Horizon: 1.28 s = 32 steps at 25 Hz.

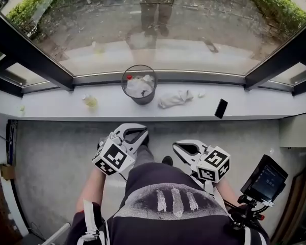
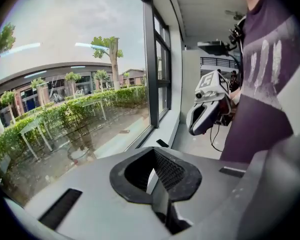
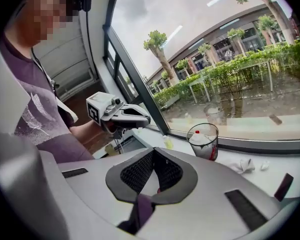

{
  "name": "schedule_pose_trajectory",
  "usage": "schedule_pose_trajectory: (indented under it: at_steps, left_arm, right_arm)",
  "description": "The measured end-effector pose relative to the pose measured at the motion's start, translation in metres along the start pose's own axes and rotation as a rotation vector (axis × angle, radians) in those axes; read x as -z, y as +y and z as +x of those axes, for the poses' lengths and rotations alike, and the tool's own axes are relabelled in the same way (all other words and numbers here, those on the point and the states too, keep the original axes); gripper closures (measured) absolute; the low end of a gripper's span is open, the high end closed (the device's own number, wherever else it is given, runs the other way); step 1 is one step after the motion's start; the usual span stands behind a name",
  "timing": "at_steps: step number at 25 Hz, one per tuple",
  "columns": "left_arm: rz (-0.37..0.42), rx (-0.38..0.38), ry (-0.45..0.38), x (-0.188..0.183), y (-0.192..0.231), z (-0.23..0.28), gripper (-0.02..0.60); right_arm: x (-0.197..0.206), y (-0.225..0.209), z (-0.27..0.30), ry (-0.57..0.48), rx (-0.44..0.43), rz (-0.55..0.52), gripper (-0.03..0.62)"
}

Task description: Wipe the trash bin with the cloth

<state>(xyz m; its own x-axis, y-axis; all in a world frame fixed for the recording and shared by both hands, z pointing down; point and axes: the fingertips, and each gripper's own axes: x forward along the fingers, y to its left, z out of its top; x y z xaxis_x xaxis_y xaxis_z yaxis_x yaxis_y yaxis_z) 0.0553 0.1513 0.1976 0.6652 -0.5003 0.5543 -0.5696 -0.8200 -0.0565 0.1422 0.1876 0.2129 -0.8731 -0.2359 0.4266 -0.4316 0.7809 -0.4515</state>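
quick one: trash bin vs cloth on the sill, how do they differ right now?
The trash bin is dark, round and see-through; the cloth is white and opaque. The trash bin stands upright; the cloth lies crumpled and low. The trash bin holds white litter and something red; the cloth holds nothing. Shared: both rest on the white windowsill, side by side.
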Motion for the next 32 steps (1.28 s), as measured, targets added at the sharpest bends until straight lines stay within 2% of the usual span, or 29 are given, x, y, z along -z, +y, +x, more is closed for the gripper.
schedule_pose_trajectory:
  at_steps: [6,12,15,18,20,23,26,30,32]
  left_arm:
    - [-0.024,0.029,0.023,0.035,0.076,0.014,0.583]
    - [0.019,0.086,0.119,0.083,0.138,0.047,0.583]
    - [-0.005,0.111,0.15,0.113,0.159,0.072,0.583]
    - [-0.026,0.118,0.19,0.133,0.165,0.091,0.583]
    - [-0.016,0.12,0.229,0.145,0.166,0.102,0.583]
    - [-0.004,0.116,0.276,0.163,0.169,0.123,0.583]
    - [0.003,0.115,0.312,0.183,0.166,0.136,0.583]
    - [-0.048,0.109,0.257,0.191,0.169,0.144,0.583]
    - [-0.091,0.104,0.215,0.193,0.165,0.139,0.583]
  right_arm:
    - [-0.031,-0.02,0.055,0.105,0.063,-0.002,0.595]
    - [-0.035,-0.075,0.097,0.247,0.215,-0.032,0.594]
    - [-0.013,-0.106,0.123,0.342,0.219,-0.029,0.58]
    - [0.012,-0.133,0.139,0.425,0.222,0.0,0.42]
    - [0.024,-0.161,0.146,0.462,0.276,0.003,0.386]
    - [0.042,-0.215,0.161,0.502,0.349,0.017,0.376]
    - [0.072,-0.263,0.18,0.543,0.38,0.063,0.377]
    - [0.121,-0.338,0.194,0.641,0.451,0.069,0.376]
    - [0.156,-0.361,0.2,0.697,0.461,0.112,0.371]
